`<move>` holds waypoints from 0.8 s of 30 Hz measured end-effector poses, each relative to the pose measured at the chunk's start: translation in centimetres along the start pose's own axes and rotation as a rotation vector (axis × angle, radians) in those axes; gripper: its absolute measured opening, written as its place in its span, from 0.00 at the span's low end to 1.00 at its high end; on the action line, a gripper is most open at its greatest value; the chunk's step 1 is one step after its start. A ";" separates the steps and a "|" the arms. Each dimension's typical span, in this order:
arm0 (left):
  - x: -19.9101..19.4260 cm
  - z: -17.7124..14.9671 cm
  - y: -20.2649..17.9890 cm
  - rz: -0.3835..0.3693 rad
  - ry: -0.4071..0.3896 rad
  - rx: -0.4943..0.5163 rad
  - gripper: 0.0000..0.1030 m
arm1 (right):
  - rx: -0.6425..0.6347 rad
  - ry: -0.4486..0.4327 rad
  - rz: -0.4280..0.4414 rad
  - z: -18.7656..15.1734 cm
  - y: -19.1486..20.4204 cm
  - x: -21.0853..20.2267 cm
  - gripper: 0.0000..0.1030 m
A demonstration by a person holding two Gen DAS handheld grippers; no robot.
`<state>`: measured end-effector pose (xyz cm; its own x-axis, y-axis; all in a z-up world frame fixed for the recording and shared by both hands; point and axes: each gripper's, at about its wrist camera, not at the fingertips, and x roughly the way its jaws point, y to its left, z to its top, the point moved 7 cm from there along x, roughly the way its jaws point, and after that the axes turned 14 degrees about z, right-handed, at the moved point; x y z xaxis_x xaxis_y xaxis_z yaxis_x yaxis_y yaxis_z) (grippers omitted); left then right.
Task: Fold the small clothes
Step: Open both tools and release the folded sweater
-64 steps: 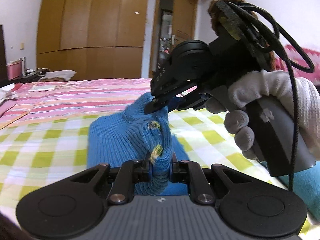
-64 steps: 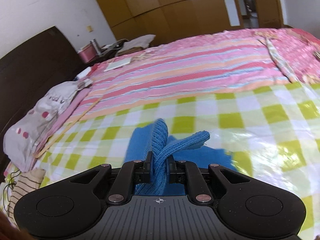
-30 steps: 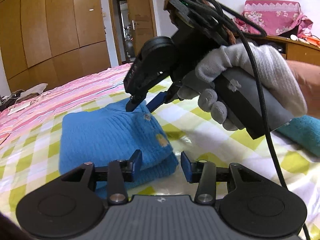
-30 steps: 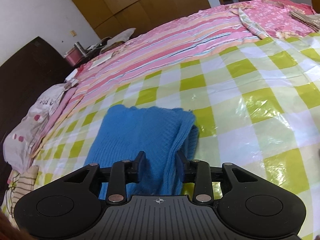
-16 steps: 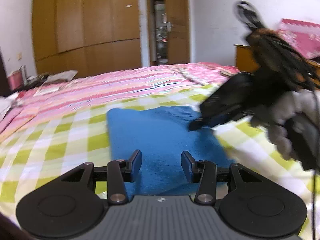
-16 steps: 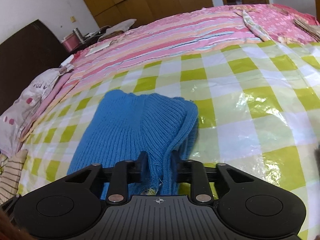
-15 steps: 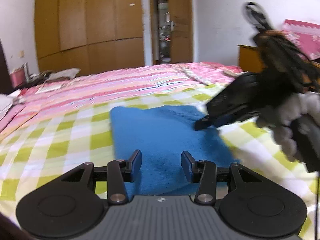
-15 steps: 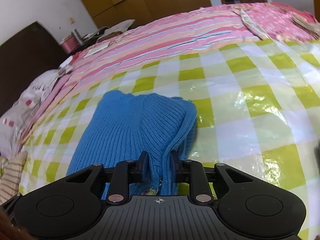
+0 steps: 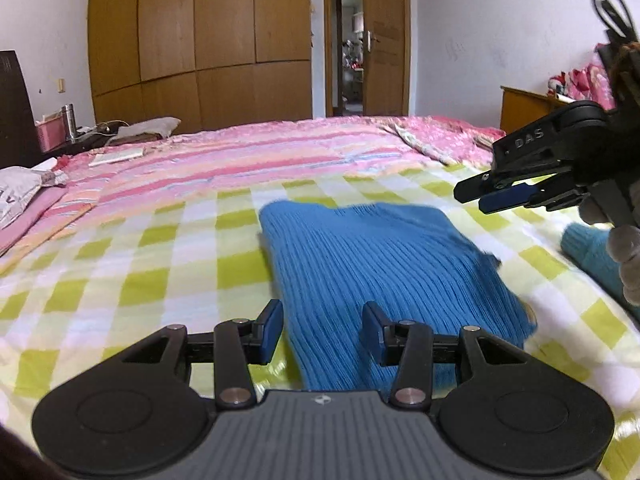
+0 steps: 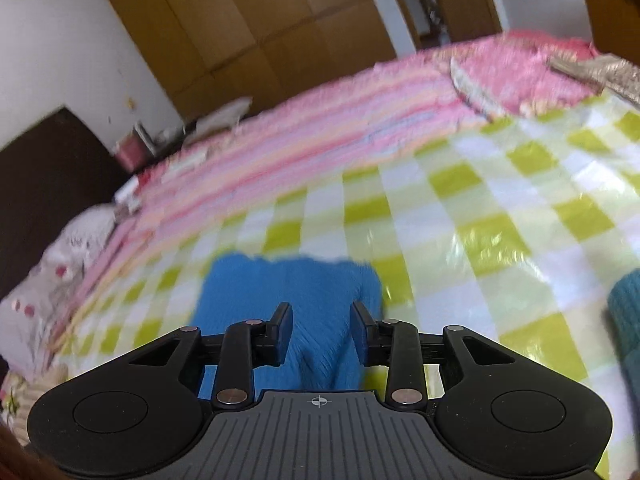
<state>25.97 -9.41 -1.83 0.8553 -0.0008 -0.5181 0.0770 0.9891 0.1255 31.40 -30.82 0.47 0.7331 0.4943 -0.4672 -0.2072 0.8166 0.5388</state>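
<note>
L gripper (image 9: 322, 330) is partly open w/ nothing in it, over the near edge of the blue knit top (image 9: 384, 264). R gripper (image 10: 320, 334) is opening, no cloth pinched; a sec ago it nipped the fold. Top now lies flat & folded mid-bed on the check sheet (image 9: 140, 260), teal cloth (image 9: 592, 252) by its right edge.

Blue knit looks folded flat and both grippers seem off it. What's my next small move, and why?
Probably swing the right gripper, its jaws opening with nothing pinched, toward the teal garment beside it. The blue sweater lies folded flat on the checked sheet, and the left gripper is open.
</note>
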 end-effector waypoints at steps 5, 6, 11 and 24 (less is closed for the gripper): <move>1.5 1.0 -0.2 0.003 0.007 -0.016 0.48 | -0.051 0.048 0.048 -0.7 1.6 2.1 0.32; 1.8 1.0 -0.3 0.004 0.007 -0.015 0.48 | -0.061 0.079 0.041 -1.1 1.7 2.7 0.31; 3.0 0.5 -0.7 -0.010 0.037 -0.017 0.51 | -0.073 0.155 -0.063 -3.0 -0.4 4.6 0.23; 3.2 0.7 1.6 -0.026 0.083 -0.082 0.62 | 0.031 0.120 -0.018 -4.1 -1.3 1.7 0.49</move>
<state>29.14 -7.97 -2.72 0.8080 -0.0176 -0.5889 0.0536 0.9976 0.0436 30.27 -29.79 -3.95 0.6533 0.5134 -0.5565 -0.1732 0.8169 0.5502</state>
